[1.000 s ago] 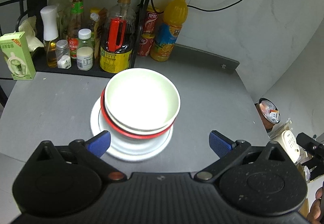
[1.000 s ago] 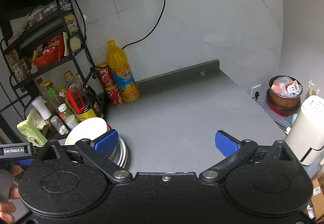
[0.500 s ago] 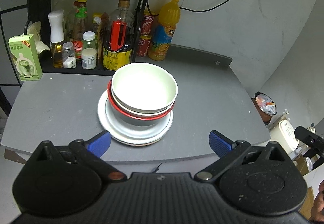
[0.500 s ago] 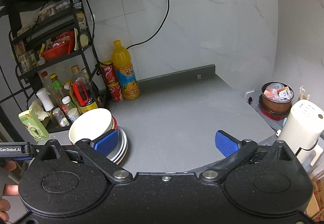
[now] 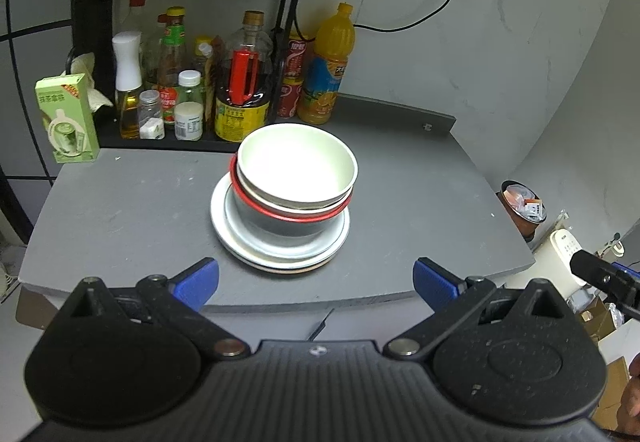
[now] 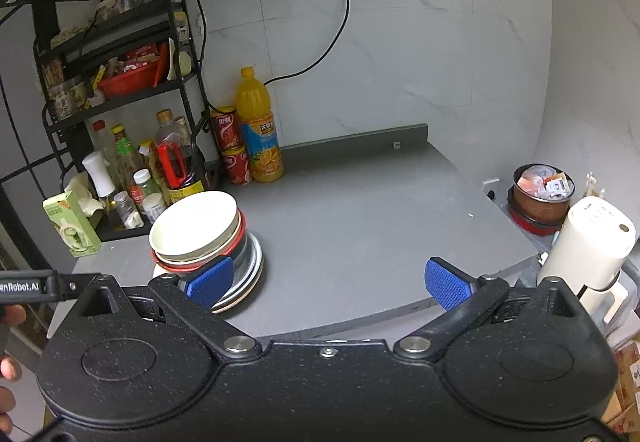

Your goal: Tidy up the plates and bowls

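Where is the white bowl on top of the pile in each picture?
Left wrist view: the white bowl sits mid-picture, topping the stack on the plates.
Right wrist view: it is at lower left, just above the left blue finger.
Shared landmark: the orange juice bottle stands behind it by the wall.

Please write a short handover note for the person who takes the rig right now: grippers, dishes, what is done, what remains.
Left hand-held gripper: open, empty, short of the stack.
Right hand-held gripper: open, empty, beside the stack.
Dishes: white bowl nested on top of the red-rimmed bowl, on stacked plates, all on the grey countertop.
Done: everything appears stacked in one pile.
Left: probably nothing; no loose dishes in view.
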Demonstrator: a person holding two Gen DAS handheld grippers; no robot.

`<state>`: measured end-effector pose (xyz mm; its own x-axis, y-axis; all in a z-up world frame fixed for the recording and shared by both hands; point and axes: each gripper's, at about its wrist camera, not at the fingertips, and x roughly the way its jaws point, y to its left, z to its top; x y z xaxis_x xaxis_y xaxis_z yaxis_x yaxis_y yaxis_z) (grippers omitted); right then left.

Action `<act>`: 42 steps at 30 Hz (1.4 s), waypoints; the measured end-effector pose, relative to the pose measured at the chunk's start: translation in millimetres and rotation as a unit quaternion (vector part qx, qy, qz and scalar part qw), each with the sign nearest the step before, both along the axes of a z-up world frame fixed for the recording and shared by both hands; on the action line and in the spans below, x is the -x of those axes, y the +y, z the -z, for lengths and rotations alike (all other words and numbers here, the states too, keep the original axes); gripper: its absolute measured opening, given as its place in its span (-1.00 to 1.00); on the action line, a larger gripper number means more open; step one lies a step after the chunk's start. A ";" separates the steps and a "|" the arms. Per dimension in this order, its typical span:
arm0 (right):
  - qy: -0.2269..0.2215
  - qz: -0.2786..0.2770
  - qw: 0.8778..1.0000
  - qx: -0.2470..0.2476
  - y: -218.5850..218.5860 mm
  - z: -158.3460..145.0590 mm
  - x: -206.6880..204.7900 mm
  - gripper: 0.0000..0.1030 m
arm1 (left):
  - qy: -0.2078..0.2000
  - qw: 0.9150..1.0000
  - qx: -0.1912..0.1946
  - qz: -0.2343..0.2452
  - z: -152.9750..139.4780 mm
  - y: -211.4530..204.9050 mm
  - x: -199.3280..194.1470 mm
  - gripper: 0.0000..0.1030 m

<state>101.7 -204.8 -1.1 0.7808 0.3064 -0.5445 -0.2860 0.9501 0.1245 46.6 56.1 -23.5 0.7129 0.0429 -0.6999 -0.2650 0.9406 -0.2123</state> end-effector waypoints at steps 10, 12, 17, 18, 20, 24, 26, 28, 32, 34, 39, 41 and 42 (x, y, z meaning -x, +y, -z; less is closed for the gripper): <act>-0.018 0.014 0.999 0.024 0.8 -0.7 17.4 1.00 | -0.006 1.000 -0.014 -0.002 -1.3 0.9 22.8 0.99; -0.019 0.012 0.999 0.023 0.4 0.8 20.6 1.00 | -0.007 1.000 -0.019 -0.002 -1.5 0.8 25.8 0.99; -0.009 0.010 1.000 0.017 -1.2 2.4 23.0 1.00 | -0.007 1.000 -0.023 -0.008 0.4 1.7 31.3 0.99; -0.010 0.009 1.000 0.017 -1.3 2.9 23.3 1.00 | -0.007 1.000 -0.025 -0.009 0.9 1.6 32.4 0.99; -0.008 0.000 1.000 0.016 -1.7 3.5 22.2 1.00 | -0.006 1.000 -0.028 -0.009 1.5 0.4 33.7 0.99; -0.004 -0.008 1.000 0.014 -0.1 3.4 19.9 1.00 | -0.003 0.999 -0.033 -0.006 2.3 -0.8 34.3 0.99; -0.005 -0.010 1.000 0.018 1.6 3.5 18.5 1.00 | -0.005 0.999 -0.035 0.000 2.6 -2.7 34.8 0.99; -0.005 -0.010 1.000 0.019 1.4 4.4 17.5 1.00 | -0.004 0.999 -0.038 0.003 2.9 -4.7 34.0 0.99; 0.000 -0.010 1.000 0.018 -1.7 6.8 15.2 1.00 | -0.006 0.999 -0.036 0.006 2.3 -8.8 30.4 0.99; -0.001 -0.010 1.000 0.019 -3.1 7.4 14.2 1.00 | -0.007 0.999 -0.039 0.007 1.5 -11.5 28.9 0.99; 0.002 -0.015 1.000 0.013 -9.5 7.5 10.3 1.00 | -0.008 0.999 -0.037 0.005 0.1 -15.9 24.1 0.99; 0.002 -0.017 1.000 0.013 -10.9 7.5 8.8 1.00 | -0.010 0.999 -0.036 0.006 -0.8 -17.1 22.5 0.99; 0.002 -0.017 1.000 0.014 -10.8 7.6 8.6 1.00 | -0.009 0.999 -0.037 0.005 -0.7 -17.8 21.6 0.99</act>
